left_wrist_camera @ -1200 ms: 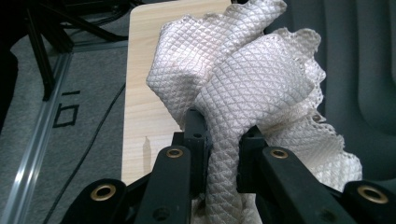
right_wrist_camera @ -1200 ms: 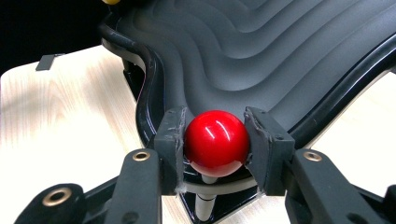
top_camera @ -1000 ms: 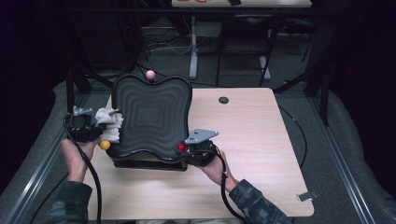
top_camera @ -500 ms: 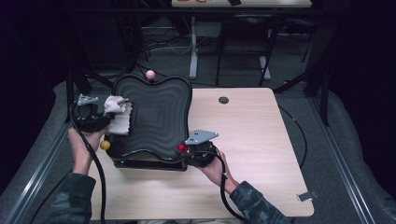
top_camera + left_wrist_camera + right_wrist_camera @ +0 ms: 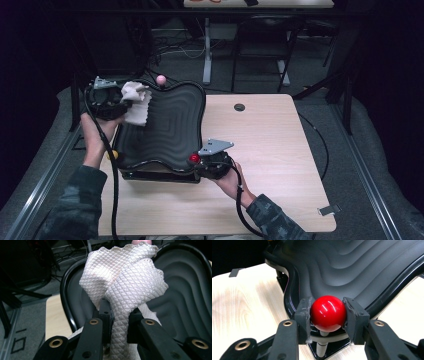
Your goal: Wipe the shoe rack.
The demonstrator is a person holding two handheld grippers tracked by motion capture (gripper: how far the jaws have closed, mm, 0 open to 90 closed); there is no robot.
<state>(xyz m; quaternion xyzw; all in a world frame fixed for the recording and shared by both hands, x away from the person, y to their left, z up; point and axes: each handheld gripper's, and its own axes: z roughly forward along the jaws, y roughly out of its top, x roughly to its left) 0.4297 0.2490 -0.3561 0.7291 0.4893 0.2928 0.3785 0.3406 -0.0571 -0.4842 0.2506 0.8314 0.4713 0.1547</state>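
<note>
On a pale wooden surface (image 5: 270, 165), the left tongs (image 5: 117, 315) are pinching a white cloth (image 5: 136, 102) over the black ridged tray's (image 5: 175, 125) far-left corner; the right tongs (image 5: 327, 315) are clamping its red knob (image 5: 328, 313). Wiping seems barely underway.

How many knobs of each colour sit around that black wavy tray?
Red knob: 1
Pink knob: 1
Yellow knob: 1
Total: 3 knobs at the corners of the black tray.
</note>
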